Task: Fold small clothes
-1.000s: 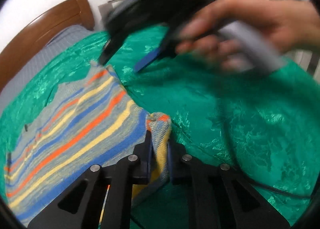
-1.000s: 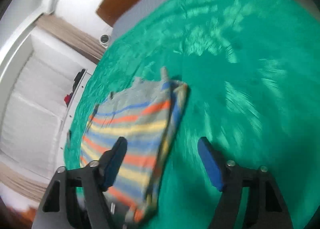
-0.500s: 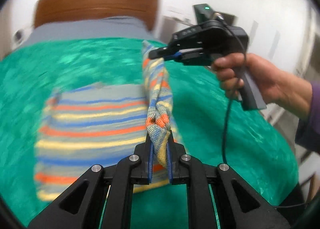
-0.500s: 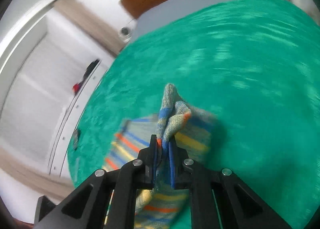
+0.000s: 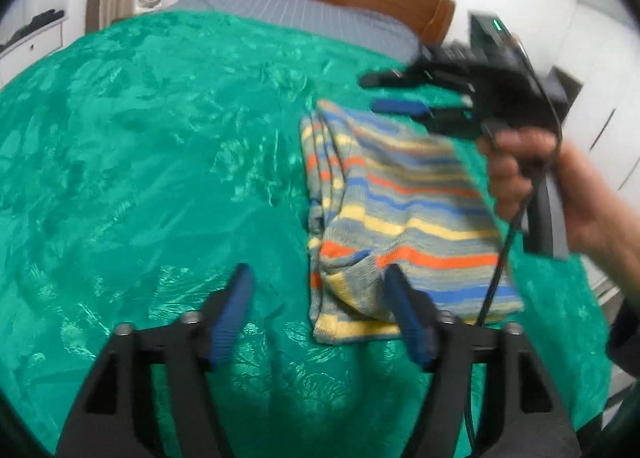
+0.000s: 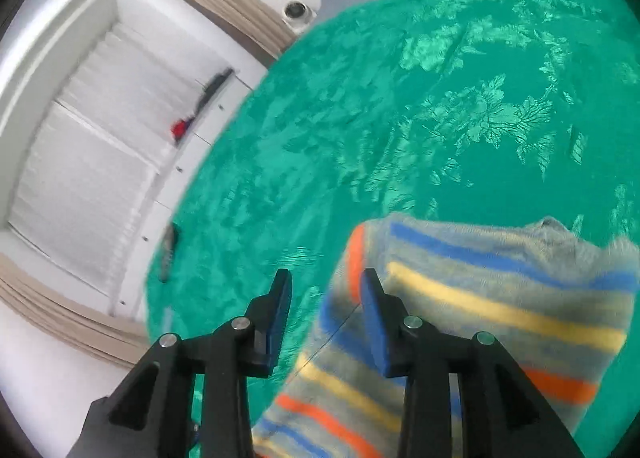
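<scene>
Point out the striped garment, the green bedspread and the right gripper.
striped garment (image 5: 404, 202), left wrist view, middle of folded top.
green bedspread (image 5: 160, 162), left wrist view, bare stretch.
right gripper (image 6: 325, 298), right wrist view, between its fingertips.

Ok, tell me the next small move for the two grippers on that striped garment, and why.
Probably draw both grippers back clear of the striped garment. It lies folded on the green bedspread. The left gripper and right gripper are both opening, with nothing pinched between their pads. Its near corner looks rumpled, so smoothing it might follow.
</scene>
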The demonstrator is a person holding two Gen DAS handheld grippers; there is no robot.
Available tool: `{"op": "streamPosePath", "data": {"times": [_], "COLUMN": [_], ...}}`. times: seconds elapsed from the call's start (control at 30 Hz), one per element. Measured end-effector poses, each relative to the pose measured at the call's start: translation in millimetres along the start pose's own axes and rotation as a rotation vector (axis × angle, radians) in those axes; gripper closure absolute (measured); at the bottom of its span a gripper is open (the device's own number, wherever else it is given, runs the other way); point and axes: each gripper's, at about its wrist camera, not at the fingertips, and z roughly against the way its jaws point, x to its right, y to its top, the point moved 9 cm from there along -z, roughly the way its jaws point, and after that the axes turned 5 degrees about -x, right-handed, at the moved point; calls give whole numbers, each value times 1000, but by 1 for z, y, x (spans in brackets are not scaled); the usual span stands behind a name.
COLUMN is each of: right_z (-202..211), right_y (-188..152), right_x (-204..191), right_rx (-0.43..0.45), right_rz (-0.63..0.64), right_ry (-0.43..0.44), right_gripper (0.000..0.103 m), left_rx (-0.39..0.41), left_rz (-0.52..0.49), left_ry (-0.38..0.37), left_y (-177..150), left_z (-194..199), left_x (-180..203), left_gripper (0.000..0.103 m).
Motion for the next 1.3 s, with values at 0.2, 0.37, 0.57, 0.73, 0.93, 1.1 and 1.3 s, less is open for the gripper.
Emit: {"op": "streamPosePath", "data": {"times": [0.2,0.37,0.57,0.73,0.93,1.1,1.3], "right_z": [64,62,53,86,86,47,81], "right_y": [-52,-147,-212,-192,-157,-174,-195], "right_x": [-13,-30,-5,-27,-37,7,-26], "right_rx": [5,-120,-138,-44,40,-39,51], "right_rz": [213,356,317,350,380,292,305], "right_ry": [-150,-157,-257,-294,-341,-402,-385], "right_gripper": [66,66,66,66,65,58,53], "left_rx": [23,-116,-145,-51,-58,-184,-103], "left_rz": [-69,19,25,1,-99,-6,25], "left_ry": [-23,31,68,37,55,121,48], "left_y": [16,-6,-25,5,58,32,4], "left_z": [2,-18,8,29,-14,-57,-6], "left_x": [12,-9,-25,-10,24,-10,-13], "left_gripper": [27,86,82,37,21,41,13]}}
